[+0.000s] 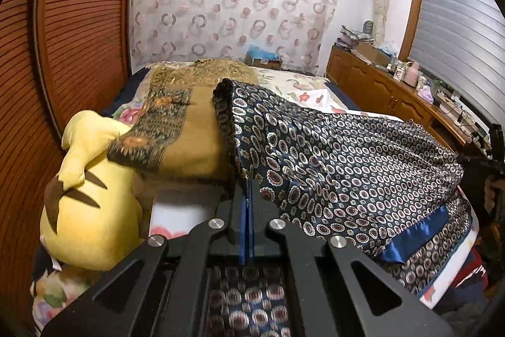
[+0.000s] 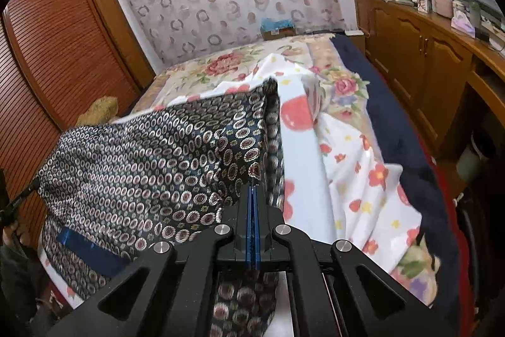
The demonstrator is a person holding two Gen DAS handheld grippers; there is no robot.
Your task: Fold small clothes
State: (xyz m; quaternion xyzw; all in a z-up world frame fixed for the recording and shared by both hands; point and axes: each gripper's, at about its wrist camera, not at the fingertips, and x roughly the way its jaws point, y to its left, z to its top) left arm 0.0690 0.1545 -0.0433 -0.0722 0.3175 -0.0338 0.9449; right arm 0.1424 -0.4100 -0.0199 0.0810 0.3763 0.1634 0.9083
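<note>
A dark blue silky garment [image 1: 347, 153] with a ring and medallion print and a plain blue band hangs stretched above the bed between both grippers. My left gripper [image 1: 247, 188] is shut on its left edge, its blue pads pressed together. My right gripper [image 2: 253, 195] is shut on the garment's [image 2: 151, 153] right edge, pads together. The lower part of the cloth drapes down onto the bed. The right gripper's tip shows at the far right of the left wrist view [image 1: 486, 160]; the left one shows at the left edge of the right wrist view [image 2: 19, 201].
A floral bedsheet [image 2: 356, 166] covers the bed. A yellow plush toy [image 1: 91, 204] and a mustard patterned cloth [image 1: 176, 128] lie at the left. A slatted wooden wardrobe [image 1: 79, 30] stands left, a wooden cabinet [image 2: 419, 52] with clutter right.
</note>
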